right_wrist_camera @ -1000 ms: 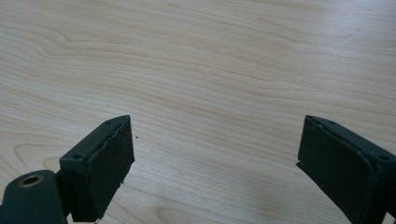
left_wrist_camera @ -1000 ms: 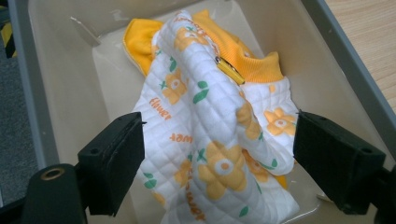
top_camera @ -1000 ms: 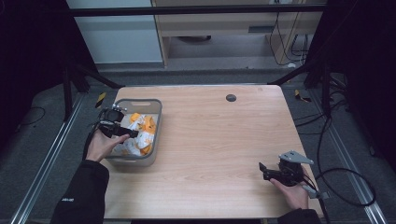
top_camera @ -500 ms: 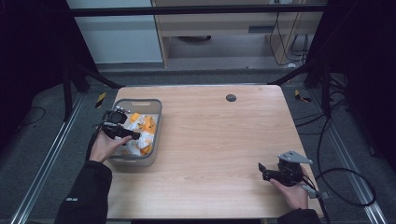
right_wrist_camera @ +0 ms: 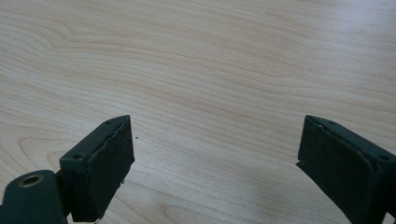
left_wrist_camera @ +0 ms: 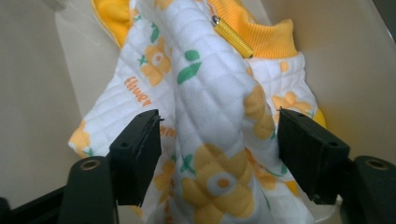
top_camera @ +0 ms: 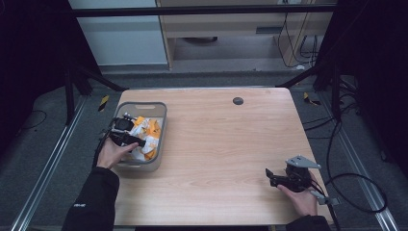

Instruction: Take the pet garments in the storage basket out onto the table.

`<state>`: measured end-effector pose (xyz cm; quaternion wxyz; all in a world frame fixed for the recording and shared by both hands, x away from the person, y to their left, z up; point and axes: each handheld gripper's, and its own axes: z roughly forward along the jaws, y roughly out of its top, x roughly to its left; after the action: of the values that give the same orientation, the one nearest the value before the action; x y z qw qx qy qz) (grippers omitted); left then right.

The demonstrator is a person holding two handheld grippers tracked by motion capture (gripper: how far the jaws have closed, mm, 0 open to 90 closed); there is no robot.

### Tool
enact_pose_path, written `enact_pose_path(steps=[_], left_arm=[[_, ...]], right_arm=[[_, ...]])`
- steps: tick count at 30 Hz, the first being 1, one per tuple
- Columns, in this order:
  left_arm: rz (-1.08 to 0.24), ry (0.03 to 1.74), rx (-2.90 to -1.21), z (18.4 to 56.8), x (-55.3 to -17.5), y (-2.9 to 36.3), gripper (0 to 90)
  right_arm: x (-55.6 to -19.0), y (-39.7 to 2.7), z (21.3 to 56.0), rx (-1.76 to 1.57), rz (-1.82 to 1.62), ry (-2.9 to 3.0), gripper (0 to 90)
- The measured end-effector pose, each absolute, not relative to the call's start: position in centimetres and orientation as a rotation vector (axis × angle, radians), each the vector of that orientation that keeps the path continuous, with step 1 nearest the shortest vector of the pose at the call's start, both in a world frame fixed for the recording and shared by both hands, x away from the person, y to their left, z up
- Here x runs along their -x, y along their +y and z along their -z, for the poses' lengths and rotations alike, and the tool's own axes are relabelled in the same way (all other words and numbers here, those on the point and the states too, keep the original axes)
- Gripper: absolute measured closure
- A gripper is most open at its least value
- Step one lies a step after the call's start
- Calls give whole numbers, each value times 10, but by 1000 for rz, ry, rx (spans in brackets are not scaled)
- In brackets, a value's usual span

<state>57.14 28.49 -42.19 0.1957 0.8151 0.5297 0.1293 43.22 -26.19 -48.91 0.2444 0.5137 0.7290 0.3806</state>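
Observation:
A white quilted garment [left_wrist_camera: 210, 93] printed with yellow flowers, with a yellow ribbed collar and a gold zipper pull [left_wrist_camera: 232, 37], lies bunched in a grey basket [top_camera: 144, 105]. My left gripper [left_wrist_camera: 219, 126] reaches down into the basket, and its jaws have just been closing. A raised fold of the cloth stands between the pads, which do not visibly squeeze it. In the high view the left gripper [top_camera: 126, 134] sits over the garment [top_camera: 149, 132] at the basket's left side. My right gripper [right_wrist_camera: 215, 140] hangs open over bare wood near the table's front right [top_camera: 271, 176].
The basket stands at the left edge of the wooden table [top_camera: 216, 144]; its pale inner walls [left_wrist_camera: 355, 56] close in on both sides of the left gripper. A small dark disc [top_camera: 237, 100] sits near the table's far edge. Cables trail on the floor at right.
The left hand has sunk a little into the basket, and its gripper now sits down on the cloth. The right hand has kept still.

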Motion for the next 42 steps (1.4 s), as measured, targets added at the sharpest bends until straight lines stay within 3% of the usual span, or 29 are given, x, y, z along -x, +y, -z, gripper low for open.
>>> enact_pose_path(steps=[11, 16, 23, 42], left_arm=[[-295, 1517, -2304, 424, -571, 288, 590], [-267, 1515, -2322, 424, -570, 288, 662], [-272, 1512, -2322, 420, -569, 288, 713], [-310, 1457, -2293, 382, -557, 297, 726]], right_arm=[[-433, -262, 490, -1387, -1029, 2005, 106], [-433, -262, 490, -1392, -1027, 2005, 105], [-434, -262, 490, -1385, -1025, 2009, 105], [-433, -262, 490, -1381, -1019, 2007, 104]])
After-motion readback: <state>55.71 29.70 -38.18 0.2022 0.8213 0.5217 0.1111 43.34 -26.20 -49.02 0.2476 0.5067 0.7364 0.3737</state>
